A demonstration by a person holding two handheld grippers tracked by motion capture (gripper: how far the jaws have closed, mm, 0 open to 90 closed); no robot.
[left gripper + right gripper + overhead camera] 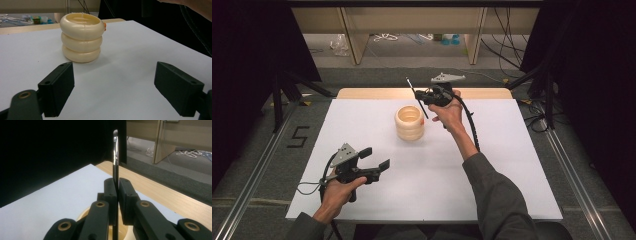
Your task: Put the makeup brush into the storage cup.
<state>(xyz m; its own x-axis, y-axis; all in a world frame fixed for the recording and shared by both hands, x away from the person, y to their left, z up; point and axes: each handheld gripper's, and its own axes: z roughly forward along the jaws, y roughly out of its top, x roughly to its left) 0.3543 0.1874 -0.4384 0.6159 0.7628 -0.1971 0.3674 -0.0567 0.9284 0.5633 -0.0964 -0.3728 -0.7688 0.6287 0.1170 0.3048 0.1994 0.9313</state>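
Between right tongs (117, 195) (clamped): brush (115, 150).

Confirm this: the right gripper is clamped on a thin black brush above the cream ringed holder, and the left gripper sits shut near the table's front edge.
One thing is wrong: the left gripper is open, its jaws wide apart in the left gripper view. The rest holds: the right gripper clamps the brush above the holder.

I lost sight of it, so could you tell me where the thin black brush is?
The brush is clamped in the right gripper, slanting just above the cream ringed holder near the table's far edge.
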